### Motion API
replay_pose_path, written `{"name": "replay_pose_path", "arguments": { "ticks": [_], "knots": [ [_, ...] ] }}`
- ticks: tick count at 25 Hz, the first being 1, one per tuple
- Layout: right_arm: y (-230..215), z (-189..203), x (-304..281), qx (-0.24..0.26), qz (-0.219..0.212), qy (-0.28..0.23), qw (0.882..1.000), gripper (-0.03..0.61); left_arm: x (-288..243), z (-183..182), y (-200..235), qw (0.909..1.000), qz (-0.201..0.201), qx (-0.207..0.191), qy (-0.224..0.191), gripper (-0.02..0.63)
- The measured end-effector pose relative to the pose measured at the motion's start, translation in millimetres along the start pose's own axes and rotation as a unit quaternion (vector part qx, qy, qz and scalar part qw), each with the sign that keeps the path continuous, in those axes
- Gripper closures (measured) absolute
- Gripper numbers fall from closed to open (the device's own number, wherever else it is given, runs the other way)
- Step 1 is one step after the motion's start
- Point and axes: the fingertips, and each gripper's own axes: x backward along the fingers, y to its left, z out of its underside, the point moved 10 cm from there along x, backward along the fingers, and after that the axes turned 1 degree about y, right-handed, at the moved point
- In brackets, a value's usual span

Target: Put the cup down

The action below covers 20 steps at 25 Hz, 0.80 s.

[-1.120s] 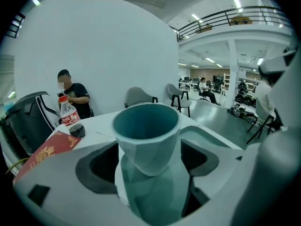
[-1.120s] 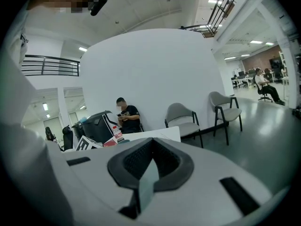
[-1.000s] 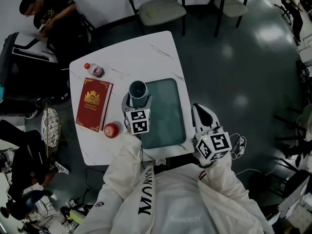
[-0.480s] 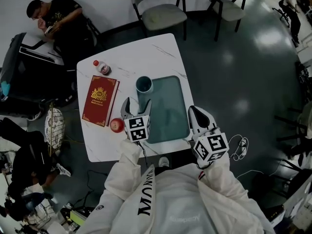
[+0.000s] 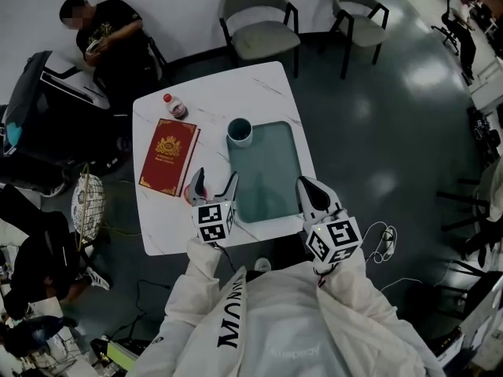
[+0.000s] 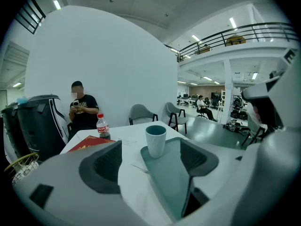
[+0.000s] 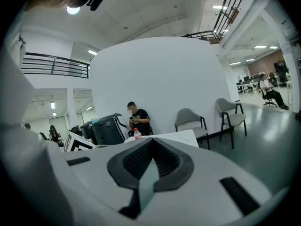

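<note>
- the cup (image 5: 240, 130) stands upright on the white table (image 5: 259, 85), at the far left corner of the green mat (image 5: 271, 171). nothing touches it, so the putting-down looks done.
- the left gripper (image 5: 214, 181) hangs over the near side of the table, well short of the cup. in the left gripper view its jaws are spread wide with nothing between them, and the cup (image 6: 155, 140) shows in the gap farther off.
- the right gripper (image 5: 308, 188) sits by the near right corner of the mat. in the right gripper view its jaws are closed to a thin slit and hold nothing.
- the cup looks like a small, plain tumbler with straight, slightly tapered walls, so it is probably light and stiff. i can't tell whether it is plastic or ceramic, or whether anything is inside.
- its smooth wall may be a little slippery, and it would tip easily if knocked at the rim.
- if it has to be taken again, the best hold is across the side wall at about mid height, with the jaws level and a gentle squeeze.
- a red book (image 5: 169, 155) and a bottle (image 5: 174, 106) lie to its left, apart from it.
</note>
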Motion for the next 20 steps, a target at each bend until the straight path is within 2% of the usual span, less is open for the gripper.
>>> {"name": "replay_pose_path", "arguments": {
  "ticks": [7,18,20],
  "knots": [
    [32.6,2.9,29.7,0.0,0.003,-0.017,1.0,0.574,46.5,-2.8,1.1,0.9996,0.013,-0.01,-0.024,0.215],
    [74.1,8.8,65.8,0.01,0.008,-0.027,1.0,0.574,114.6,-10.0,-13.7,0.9957,0.055,-0.031,-0.067,0.216],
    [81.4,10.5,70.4,0.01,0.01,-0.03,0.999,0.574,126.0,-11.3,-12.7,0.9948,0.058,-0.038,-0.074,0.25]
  ]
}}
